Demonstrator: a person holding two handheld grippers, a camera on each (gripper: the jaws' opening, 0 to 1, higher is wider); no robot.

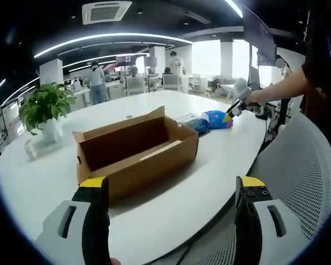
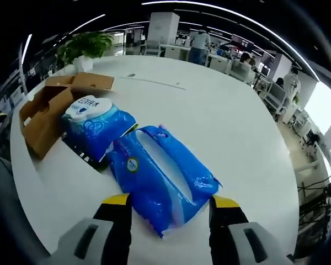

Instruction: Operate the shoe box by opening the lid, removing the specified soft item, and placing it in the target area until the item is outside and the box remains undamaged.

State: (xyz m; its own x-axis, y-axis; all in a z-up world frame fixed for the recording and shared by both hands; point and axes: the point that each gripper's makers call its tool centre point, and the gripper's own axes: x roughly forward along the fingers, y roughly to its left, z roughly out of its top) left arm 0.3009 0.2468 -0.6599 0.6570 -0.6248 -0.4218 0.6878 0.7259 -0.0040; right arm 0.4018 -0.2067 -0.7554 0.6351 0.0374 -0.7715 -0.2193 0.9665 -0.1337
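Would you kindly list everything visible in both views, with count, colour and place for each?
Cardboard box: one, brown, open, on the white table; lid flaps up.
Wet-wipe packs: two, blue, on the table beside the box; one with a white lid, one longer lying next to it.
Table: one, white, rounded.
Potted plant: one, green in a white pot, at the table's far side.
Mesh chair: one, pale, at the table's edge.
People: several, in the office behind.
Left claw: black with yellow tips, open, short of the box.
Right claw: same colours, open, over the longer pack's end.
Person's hand: holding the right claw.
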